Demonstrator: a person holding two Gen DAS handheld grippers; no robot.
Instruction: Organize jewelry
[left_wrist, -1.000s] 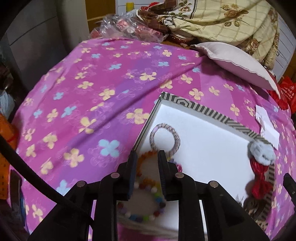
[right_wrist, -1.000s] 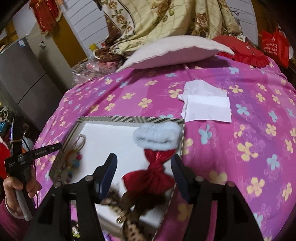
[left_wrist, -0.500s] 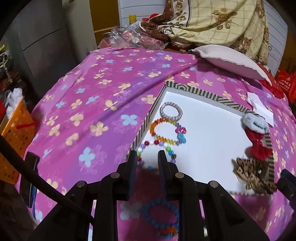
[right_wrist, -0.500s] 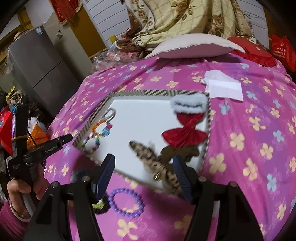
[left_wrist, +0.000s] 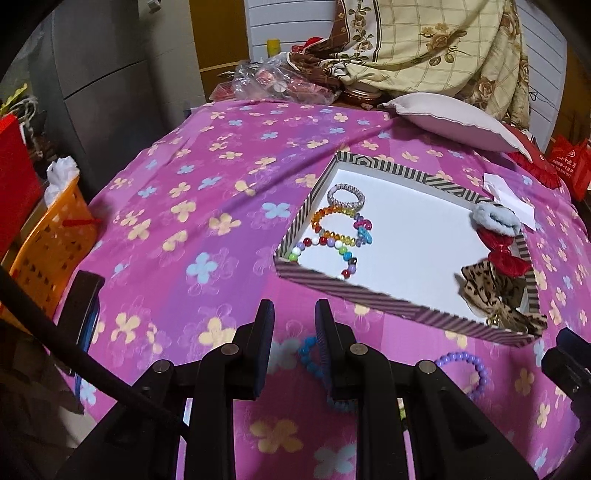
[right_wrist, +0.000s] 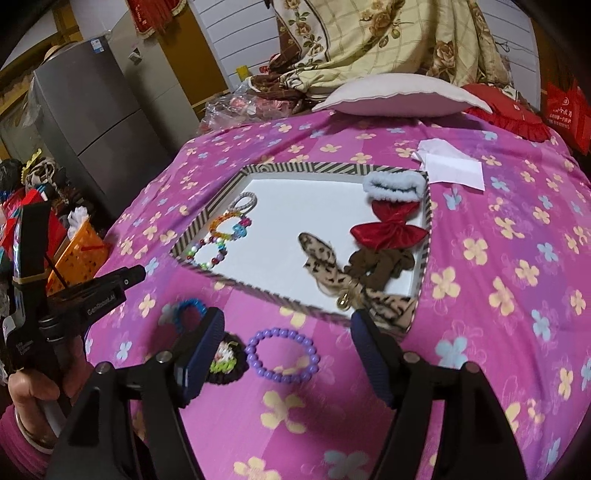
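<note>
A striped-rim tray (left_wrist: 369, 297) (right_wrist: 280, 299) lies on the pink flowered cloth. Along its left side lie a silver bracelet (left_wrist: 346, 195), a rainbow bracelet (left_wrist: 332, 225) and a multicolour bead bracelet (left_wrist: 325, 254). Its right side holds a pale blue scrunchie (right_wrist: 393, 186), a red bow (right_wrist: 388, 230) and a leopard bow (right_wrist: 325, 264). In front of the tray, on the cloth, are a purple bead bracelet (right_wrist: 282, 354) (left_wrist: 465, 365), a blue bracelet (right_wrist: 188, 308) (left_wrist: 308, 356) and a black crocheted piece (right_wrist: 225, 360). My right gripper (right_wrist: 289, 315) hangs over the purple bracelet, jaws opening, pads touching nothing. My left gripper (left_wrist: 294, 306) is open and empty near the blue bracelet.
A pale pillow (right_wrist: 399, 94) and white paper sheets (right_wrist: 450, 166) lie beyond the tray. An orange basket (left_wrist: 48, 243) and a grey fridge (right_wrist: 96, 122) stand off the left edge. Piled blankets (left_wrist: 424, 48) fill the back. A hand (right_wrist: 29, 387) holds the left gripper's handle.
Both grippers have drawn back from over the tray toward the near edge, bringing the loose bracelets on the cloth into view. The right jaws have spread wider.
</note>
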